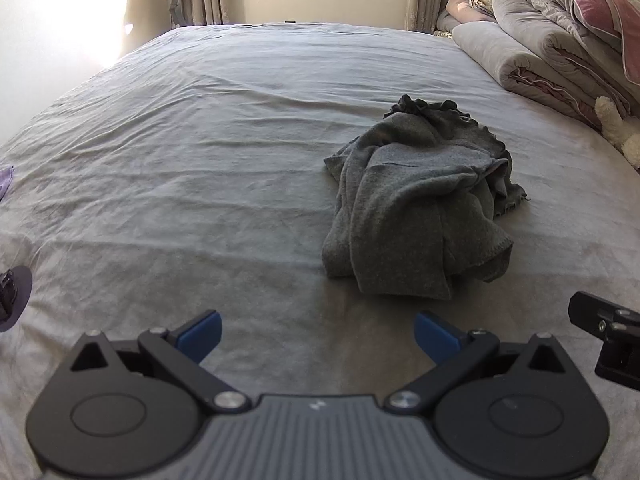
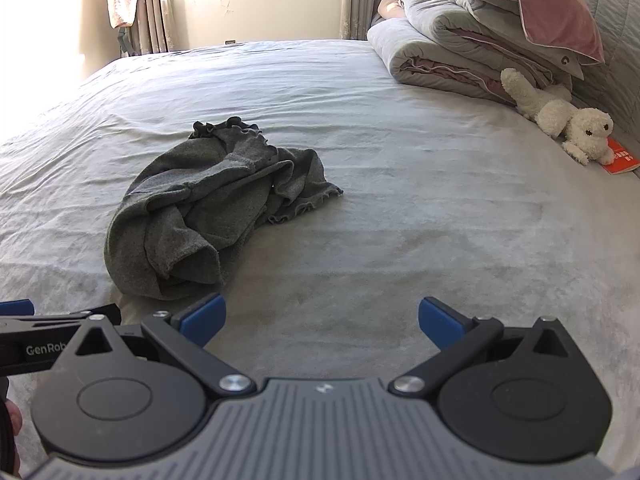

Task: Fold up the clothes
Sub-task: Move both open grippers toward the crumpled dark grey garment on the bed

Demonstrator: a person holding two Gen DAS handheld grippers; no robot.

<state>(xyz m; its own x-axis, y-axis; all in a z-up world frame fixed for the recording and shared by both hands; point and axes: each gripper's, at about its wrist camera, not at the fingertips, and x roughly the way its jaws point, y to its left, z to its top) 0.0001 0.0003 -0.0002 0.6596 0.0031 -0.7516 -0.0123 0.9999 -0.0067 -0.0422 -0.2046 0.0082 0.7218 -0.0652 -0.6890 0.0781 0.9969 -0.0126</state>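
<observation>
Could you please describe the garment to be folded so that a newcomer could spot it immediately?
Start from the wide grey bed; a crumpled dark grey garment lies alone on the sheet, just ahead of both open tools. Its frilled hem and messy heap distinguish it from the neatly folded quilts and white plush toy at the headboard.

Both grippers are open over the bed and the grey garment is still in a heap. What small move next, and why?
Probably ease the left gripper forward to the near edge of the crumpled grey garment and pinch it. It lies bunched on the bed sheet, untouched, and the right gripper is also open and empty, so it must be spread flat before any fold.
</observation>
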